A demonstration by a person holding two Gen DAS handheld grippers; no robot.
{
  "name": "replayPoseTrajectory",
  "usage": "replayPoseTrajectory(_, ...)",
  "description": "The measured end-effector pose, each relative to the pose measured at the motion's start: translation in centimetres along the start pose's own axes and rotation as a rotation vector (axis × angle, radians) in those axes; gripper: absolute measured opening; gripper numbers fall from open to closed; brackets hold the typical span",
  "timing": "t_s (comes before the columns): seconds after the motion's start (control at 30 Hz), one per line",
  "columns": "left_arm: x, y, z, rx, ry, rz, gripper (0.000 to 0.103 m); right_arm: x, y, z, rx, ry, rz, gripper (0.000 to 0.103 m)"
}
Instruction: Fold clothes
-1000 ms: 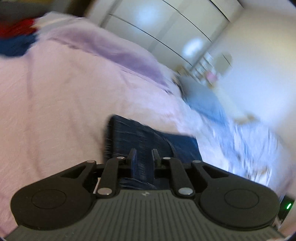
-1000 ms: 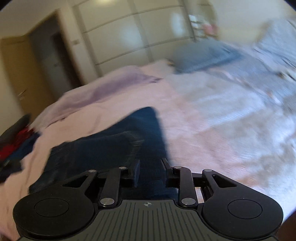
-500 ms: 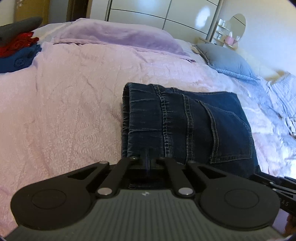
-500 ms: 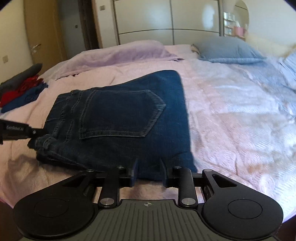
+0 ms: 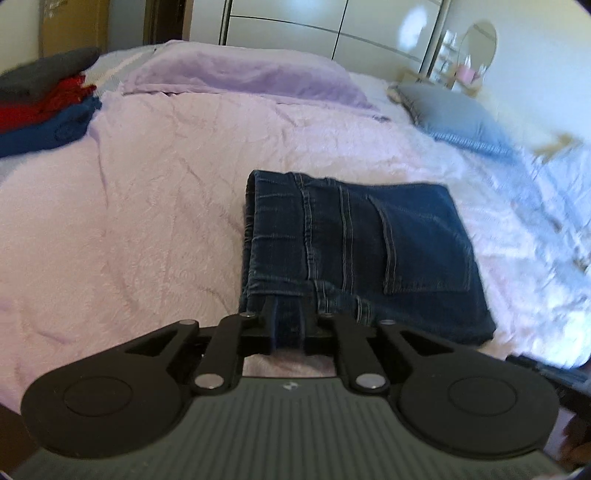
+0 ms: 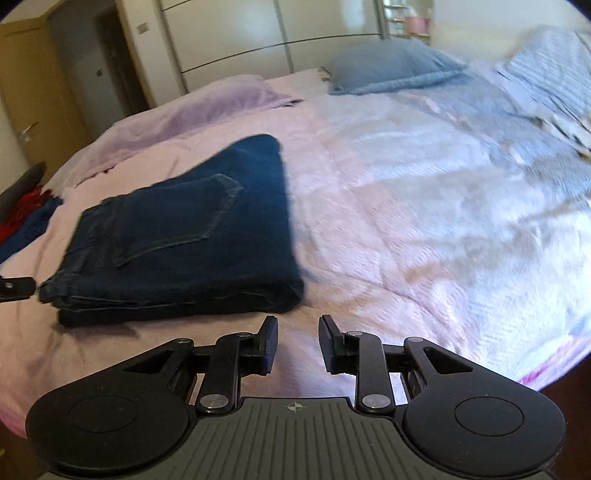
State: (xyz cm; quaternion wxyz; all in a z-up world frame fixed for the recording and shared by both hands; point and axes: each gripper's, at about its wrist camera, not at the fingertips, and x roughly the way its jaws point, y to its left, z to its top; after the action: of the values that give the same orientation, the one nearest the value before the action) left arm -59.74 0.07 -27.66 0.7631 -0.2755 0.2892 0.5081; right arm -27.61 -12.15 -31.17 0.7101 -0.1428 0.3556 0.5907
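Observation:
Dark blue jeans [image 5: 369, 251], folded into a flat rectangle with a back pocket up, lie on the pink bedspread [image 5: 147, 229]. My left gripper [image 5: 289, 309] is at their near left corner. Its jaws are opening, and a strip of denim shows in the narrow gap without looking pinched. From the right wrist view, the jeans [image 6: 192, 240] lie ahead to the left, with the left gripper's tip [image 6: 16, 288] just beside their corner. My right gripper [image 6: 297, 332] stands open over bare bedspread [image 6: 369, 240], a little short of the jeans' near right corner, with nothing between its fingers.
A stack of folded red, blue and grey clothes [image 5: 40, 107] sits at the bed's far left. A lilac blanket [image 5: 251, 74] and a blue-grey pillow [image 5: 450, 110] lie at the head. White wardrobe doors [image 5: 314, 29] stand behind. The bed's near edge runs under both grippers.
The jeans swung through the air a second ago and have since lain flat. The right gripper has drawn back off their edge. The left jaws, pressed together half a second ago, have parted.

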Motion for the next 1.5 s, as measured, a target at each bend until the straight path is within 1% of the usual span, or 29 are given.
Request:
replayPoseTrajectory(0.03,-0.2,-0.4,-0.1,0.011,0.004,0.022,0.012,-0.3,0.5,0.1,-0.010,-0.003,0.009,0.028)
replayPoseTrajectory(0.1,-0.8,-1.0,-0.4,0.033,0.000,0.043,0.014,-0.8,1.2,0.1,-0.018,-0.010,0.022,0.028)
replayPoseTrajectory(0.13,-1.2,-1.3,-0.6,0.045,-0.006,0.049,0.016,-1.0,1.5,0.1,-0.020,-0.013,0.027,0.028)
replayPoseTrajectory(0.27,-2.9,-2.0,-1.3,0.076,-0.033,0.057,0.017,-2.8,2.6,-0.4,-0.031,-0.035,0.033,0.028)
replayPoseTrajectory(0.47,-5.8,-2.1,-2.6,0.078,-0.078,0.018,0.018,-5.7,3.6,-1.2,-0.037,-0.075,0.028,0.028)
replayPoseTrajectory(0.6,-7.1,-1.0,-3.4,0.073,-0.121,-0.039,0.018,-7.2,4.0,-1.9,-0.037,-0.101,0.030,0.028)
replayPoseTrajectory(0.67,-7.1,-0.1,-3.6,0.074,-0.140,-0.070,0.018,-7.4,4.2,-2.2,-0.037,-0.100,0.028,0.028)
replayPoseTrajectory(0.77,-6.2,1.9,-2.7,0.074,-0.157,-0.096,0.016,-6.6,4.9,-2.2,-0.023,-0.067,0.030,0.028)
replayPoseTrajectory(0.83,-5.2,2.8,-1.3,0.086,-0.170,-0.097,0.013,-5.4,5.8,-1.5,-0.016,-0.051,0.031,0.028)
replayPoseTrajectory(0.9,-3.9,3.5,0.4,0.099,-0.186,-0.107,0.013,-3.8,7.5,-0.2,-0.027,-0.055,0.039,0.028)
replayPoseTrajectory(1.0,-0.3,3.8,4.0,0.129,-0.208,-0.153,0.013,0.0,10.6,2.5,-0.080,-0.068,0.068,0.028)
replayPoseTrajectory(1.07,3.4,3.4,6.7,0.185,-0.222,-0.195,0.013,3.2,12.5,4.5,-0.132,-0.067,0.077,0.028)
replayPoseTrajectory(1.13,6.9,2.7,8.6,0.252,-0.196,-0.247,0.011,6.5,13.8,6.1,-0.195,-0.070,0.036,0.028)
replayPoseTrajectory(1.17,8.6,2.2,9.3,0.295,-0.173,-0.273,0.011,7.8,14.1,6.3,-0.214,-0.068,0.022,0.028)
replayPoseTrajectory(1.27,13.6,0.7,10.0,0.408,-0.031,-0.268,0.009,11.9,14.3,5.6,-0.234,-0.008,-0.005,0.028)
replayPoseTrajectory(1.33,15.5,0.3,9.9,0.448,0.044,-0.261,0.010,13.5,14.1,5.0,-0.228,0.009,-0.015,0.028)
replayPoseTrajectory(1.37,15.8,0.1,10.3,0.456,0.075,-0.257,0.010,13.7,14.1,5.4,-0.223,0.032,-0.017,0.028)
replayPoseTrajectory(1.43,15.6,-0.3,11.7,0.448,0.142,-0.244,0.009,14.0,13.9,7.0,-0.188,0.115,-0.017,0.028)
replayPoseTrajectory(1.47,14.9,-0.5,12.8,0.433,0.175,-0.236,0.009,14.0,13.7,8.0,-0.166,0.163,-0.017,0.028)
replayPoseTrajectory(1.5,14.1,-0.9,13.8,0.429,0.191,-0.234,0.009,13.6,13.4,9.1,-0.129,0.205,-0.020,0.028)
